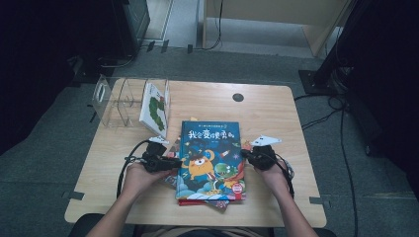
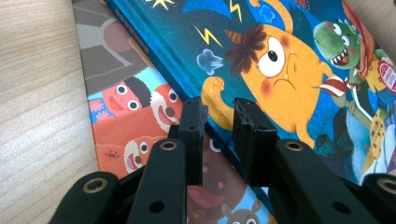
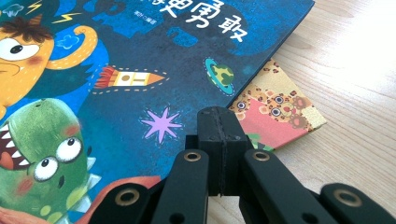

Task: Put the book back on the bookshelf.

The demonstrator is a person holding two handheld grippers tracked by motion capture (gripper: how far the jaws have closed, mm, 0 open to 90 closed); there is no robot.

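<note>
Both grippers flank the blue book (image 1: 211,160) topping a stack mid-table: left gripper (image 2: 219,119) slightly parted over its spine edge, right gripper (image 3: 218,126) clenched empty at its right edge. Lower books are mostly hidden.

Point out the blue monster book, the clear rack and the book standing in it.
blue monster book (image 1: 211,157): high view, cover's middle.
clear rack (image 1: 114,101): high view, left wall.
standing book (image 1: 155,109): high view, its white cover.
</note>
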